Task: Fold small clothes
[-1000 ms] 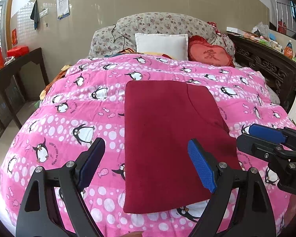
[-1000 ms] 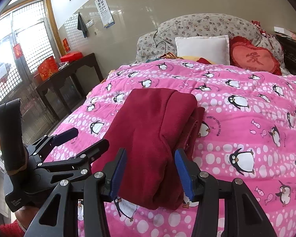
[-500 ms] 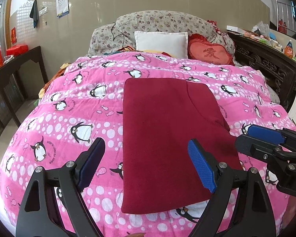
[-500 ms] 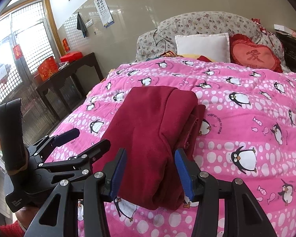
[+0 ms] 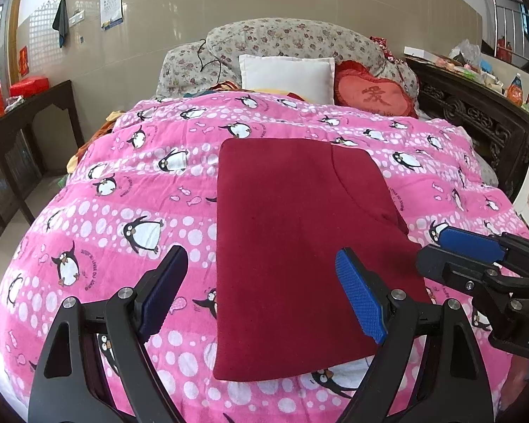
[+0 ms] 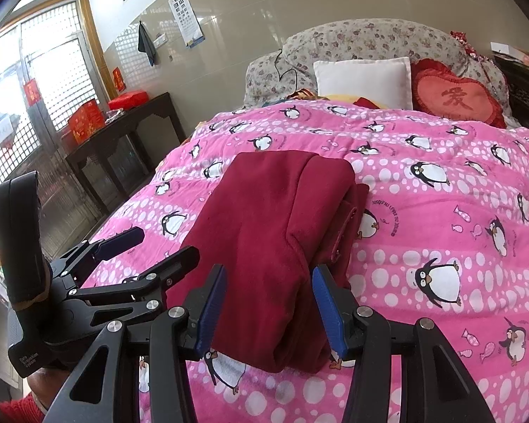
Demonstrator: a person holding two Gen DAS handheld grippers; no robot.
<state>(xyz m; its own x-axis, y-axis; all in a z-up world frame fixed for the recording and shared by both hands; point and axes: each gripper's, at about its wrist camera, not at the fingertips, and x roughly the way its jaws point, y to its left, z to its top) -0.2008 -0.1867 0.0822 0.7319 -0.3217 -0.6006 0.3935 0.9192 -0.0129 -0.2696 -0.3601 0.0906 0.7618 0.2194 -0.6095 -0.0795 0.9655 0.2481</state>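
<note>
A dark red garment (image 5: 292, 232) lies folded into a rectangle on the pink penguin quilt (image 5: 130, 190); it also shows in the right wrist view (image 6: 275, 232), with layered folds along its right side. My left gripper (image 5: 261, 292) is open and empty, held above the garment's near left part. My right gripper (image 6: 268, 313) is open and empty, its jaws standing either side of the garment's near right corner. The right gripper also shows at the right edge of the left wrist view (image 5: 483, 268), and the left gripper shows at the left of the right wrist view (image 6: 123, 250).
A white pillow (image 5: 287, 74), a red heart cushion (image 5: 374, 97) and floral pillows (image 5: 285, 40) lie at the bed's head. A dark wooden side table (image 6: 123, 134) stands to the left. A carved dark wooden cabinet (image 5: 476, 112) runs along the right.
Both grippers have drawn back slightly toward the near edge of the bed. The garment lies unmoved and both grippers stay open.
</note>
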